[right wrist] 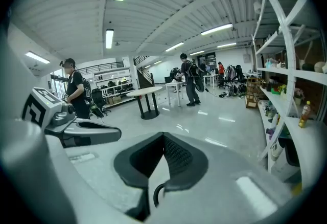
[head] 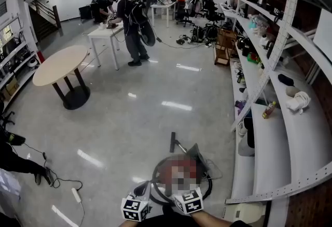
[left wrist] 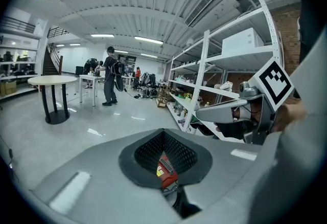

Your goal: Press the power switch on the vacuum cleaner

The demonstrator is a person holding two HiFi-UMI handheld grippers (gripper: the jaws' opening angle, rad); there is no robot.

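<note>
The vacuum cleaner (head: 193, 154) lies on the floor just ahead of me, its red body partly under a mosaic patch, ringed by a black hose (head: 155, 176), with the floor nozzle (head: 173, 142) beyond. Its power switch cannot be made out. My left gripper (head: 141, 189) and right gripper (head: 185, 196) hang side by side over its near edge, both shut and holding nothing. In the left gripper view the left gripper (left wrist: 163, 133) shows the red body (left wrist: 164, 174) through its pad notch. Under the right gripper (right wrist: 163, 136) a loop of hose (right wrist: 155, 195) shows.
Long white shelves (head: 270, 143) with bottles and clutter run along the right. A round table (head: 59, 65) and a white table (head: 106, 34) with people stand further off. A cable with a power strip (head: 76, 195) and a person's legs (head: 21, 164) are at the left.
</note>
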